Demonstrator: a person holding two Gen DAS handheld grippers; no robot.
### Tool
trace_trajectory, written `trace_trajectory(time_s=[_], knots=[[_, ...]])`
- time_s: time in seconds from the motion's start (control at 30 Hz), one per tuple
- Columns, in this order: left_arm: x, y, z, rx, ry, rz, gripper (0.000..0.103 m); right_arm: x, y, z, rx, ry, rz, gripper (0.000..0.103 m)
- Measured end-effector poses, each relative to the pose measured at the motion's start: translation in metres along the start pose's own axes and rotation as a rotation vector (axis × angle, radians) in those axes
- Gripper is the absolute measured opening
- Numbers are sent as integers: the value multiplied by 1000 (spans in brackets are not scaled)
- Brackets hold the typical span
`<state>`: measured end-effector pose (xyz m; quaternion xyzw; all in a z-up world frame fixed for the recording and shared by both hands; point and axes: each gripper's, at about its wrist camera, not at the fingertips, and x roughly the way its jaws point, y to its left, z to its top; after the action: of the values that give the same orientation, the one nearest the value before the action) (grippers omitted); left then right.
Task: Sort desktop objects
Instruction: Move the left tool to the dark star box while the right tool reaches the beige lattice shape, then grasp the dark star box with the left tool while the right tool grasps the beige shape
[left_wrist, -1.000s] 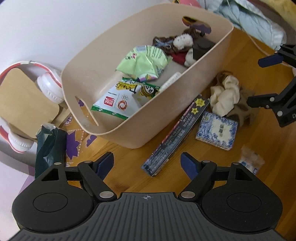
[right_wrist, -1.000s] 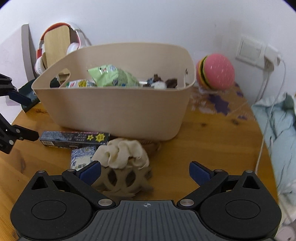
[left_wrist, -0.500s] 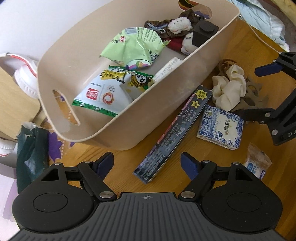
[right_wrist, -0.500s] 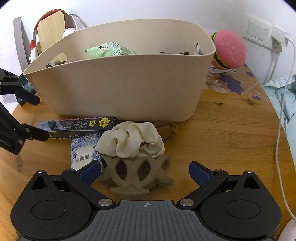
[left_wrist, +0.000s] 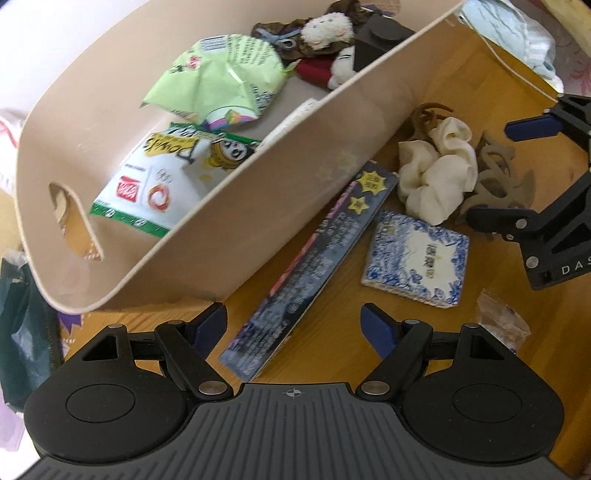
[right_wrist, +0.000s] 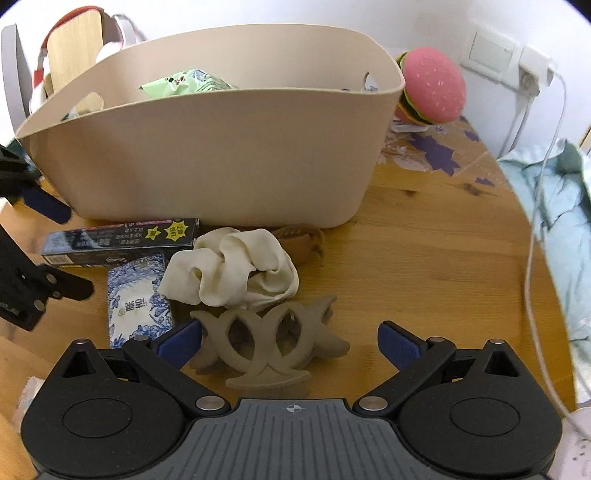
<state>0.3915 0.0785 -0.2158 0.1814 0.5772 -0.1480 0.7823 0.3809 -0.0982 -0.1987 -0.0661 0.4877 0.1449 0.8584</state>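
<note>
The left gripper (left_wrist: 293, 323) is wide open and holds nothing; the near end of the long dark box (left_wrist: 310, 266) lies between its fingertips at lower centre, beside the beige bin (left_wrist: 280, 206). The right gripper (right_wrist: 290, 341) is likewise fully spread and empty, with the taupe hair claw (right_wrist: 267, 341) between its fingers, touching the left pad. The cream scrunchie (right_wrist: 231, 273) and blue-patterned tissue pack (right_wrist: 138, 301) lie just above on the wooden table (right_wrist: 424, 266).
</note>
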Motion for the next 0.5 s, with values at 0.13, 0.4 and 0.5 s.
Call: trace_trajectory(time_s=[0.13,0.4,0.5], knots=[[3,-2,4,-2,9,-22,81,5,-6,0,18,12,37,103],[7,4,4,-44,29,-108,50,3,1,-5,-35,13,67,88],[4,2,3,-32,29,-113,39,2,-1,-4,-36,18,79,85]])
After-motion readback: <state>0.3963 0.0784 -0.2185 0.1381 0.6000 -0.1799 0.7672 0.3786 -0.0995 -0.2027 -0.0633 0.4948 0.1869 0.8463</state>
